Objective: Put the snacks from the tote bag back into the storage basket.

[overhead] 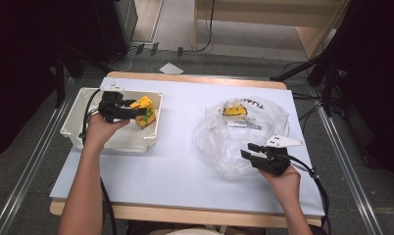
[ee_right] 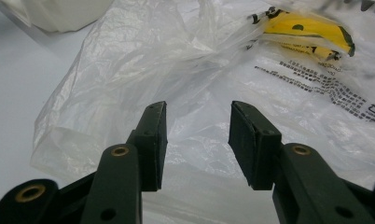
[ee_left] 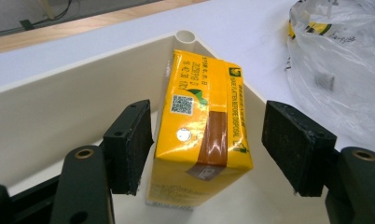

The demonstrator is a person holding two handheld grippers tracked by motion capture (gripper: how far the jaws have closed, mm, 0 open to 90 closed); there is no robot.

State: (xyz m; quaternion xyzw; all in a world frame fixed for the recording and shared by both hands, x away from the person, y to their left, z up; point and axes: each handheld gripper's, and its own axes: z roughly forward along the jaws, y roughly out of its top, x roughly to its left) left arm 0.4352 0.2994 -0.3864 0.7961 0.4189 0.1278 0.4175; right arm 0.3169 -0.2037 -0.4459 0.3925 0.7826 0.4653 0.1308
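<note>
A yellow drink carton [overhead: 145, 111] [ee_left: 202, 135] stands tilted in the right corner of a white plastic bin [overhead: 73, 122] [ee_left: 59, 107]. My left gripper [overhead: 138, 113] [ee_left: 209, 144] is open around it; the right pad stands clear of the carton and the left pad is right beside it. My right gripper [overhead: 247, 150] [ee_right: 197, 140] is open low over the near edge of a crumpled clear plastic bag [overhead: 234, 137] [ee_right: 129, 70], with nothing gripped between its pads. A yellow package [overhead: 234, 110] [ee_right: 307, 30] lies inside the bag at its far side.
The bin sits at the table's left, the bag [ee_left: 344, 60] at its right, on a pale blue tabletop [overhead: 175, 161]. Cables trail from both grippers. Dark stands and cables crowd the floor behind the table.
</note>
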